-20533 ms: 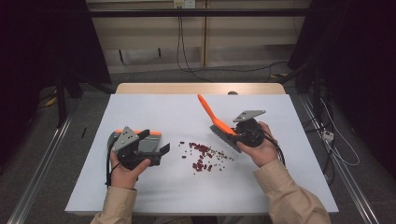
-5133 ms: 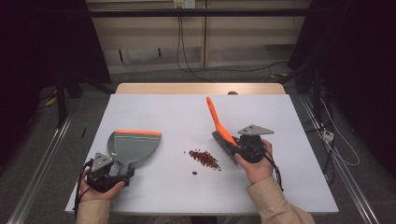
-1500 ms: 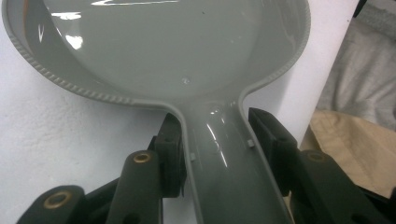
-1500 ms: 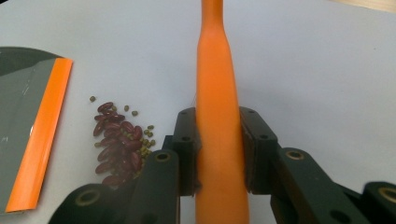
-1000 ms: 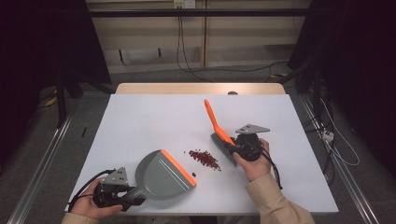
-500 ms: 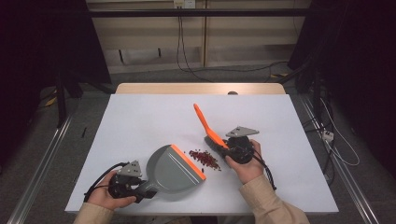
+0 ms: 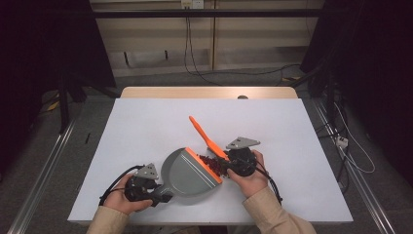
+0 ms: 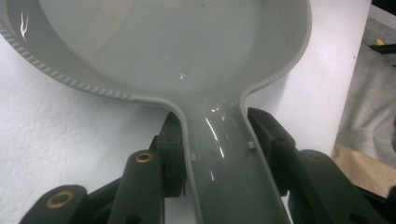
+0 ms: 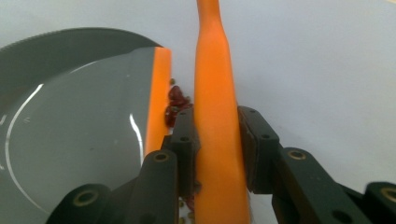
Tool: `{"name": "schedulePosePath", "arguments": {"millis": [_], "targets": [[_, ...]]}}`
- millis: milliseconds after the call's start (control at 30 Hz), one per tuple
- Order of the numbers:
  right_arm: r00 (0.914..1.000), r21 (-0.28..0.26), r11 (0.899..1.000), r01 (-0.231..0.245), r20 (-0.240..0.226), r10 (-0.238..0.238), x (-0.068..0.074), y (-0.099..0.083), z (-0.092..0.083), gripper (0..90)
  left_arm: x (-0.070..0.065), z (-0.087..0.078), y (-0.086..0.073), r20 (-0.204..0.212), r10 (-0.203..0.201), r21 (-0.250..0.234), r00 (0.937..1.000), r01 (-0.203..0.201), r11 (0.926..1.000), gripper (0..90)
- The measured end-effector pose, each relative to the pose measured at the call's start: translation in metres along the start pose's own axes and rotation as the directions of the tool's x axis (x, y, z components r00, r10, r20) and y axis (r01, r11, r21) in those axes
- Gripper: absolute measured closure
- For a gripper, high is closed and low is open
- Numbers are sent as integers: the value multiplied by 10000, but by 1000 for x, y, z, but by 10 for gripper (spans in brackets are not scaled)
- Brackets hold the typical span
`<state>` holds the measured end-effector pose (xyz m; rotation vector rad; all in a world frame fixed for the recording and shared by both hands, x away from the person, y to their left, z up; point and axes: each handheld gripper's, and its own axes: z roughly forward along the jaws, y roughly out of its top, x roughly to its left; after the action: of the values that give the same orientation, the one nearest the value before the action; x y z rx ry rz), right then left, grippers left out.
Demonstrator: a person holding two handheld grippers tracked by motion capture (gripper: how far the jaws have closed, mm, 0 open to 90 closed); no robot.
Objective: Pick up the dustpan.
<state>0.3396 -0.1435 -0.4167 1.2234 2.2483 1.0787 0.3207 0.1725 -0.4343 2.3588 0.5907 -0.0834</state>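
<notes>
A grey dustpan with an orange lip lies flat on the white table. My left gripper is shut on the dustpan's handle at the near left. An orange-handled brush is held by my right gripper, shut on its handle, with the handle slanting up and away. A small heap of dark red bits lies on the table between the orange lip and the brush head. In the right gripper view the red bits sit right against the lip.
The table's far half and right side are bare white surface. A wooden edge runs along the back of the table. Cables lie on the floor to the right, and a metal rail runs along the left.
The dustpan has slid right toward the red bits until its lip meets them. The right gripper and brush have shifted left and nearer, tilting the handle further left.
</notes>
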Motion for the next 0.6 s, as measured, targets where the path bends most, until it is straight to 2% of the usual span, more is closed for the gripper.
{"name": "schedulePosePath", "arguments": {"millis": [200,267,333,400,500,567,600], "targets": [[9996,-43,9999,-142,-248,141,6,0,3,696,1,2,2,29,60,42,10000,-60,10000,603],[9991,-101,9997,-222,-373,219,9,1,4,696,0,3,2,37,-34,-33,10000,34,10000,603],[9963,-124,9989,-444,-739,434,12,2,5,697,1,3,2,45,15,-1,10000,-15,10000,603],[9977,-117,9997,-217,-646,209,17,3,6,697,1,3,2,43,13,-9,10000,-13,10000,603],[9934,-241,9986,-473,-1053,445,19,6,8,699,1,3,2,45,-44,-58,10000,44,10000,603],[9955,-272,9994,-209,-930,183,24,9,9,699,1,3,2,58,-31,-71,10000,31,10000,603],[9946,-359,9991,-213,-1021,176,24,10,9,701,1,3,2,58,-27,-71,10000,27,10000,603]]}}
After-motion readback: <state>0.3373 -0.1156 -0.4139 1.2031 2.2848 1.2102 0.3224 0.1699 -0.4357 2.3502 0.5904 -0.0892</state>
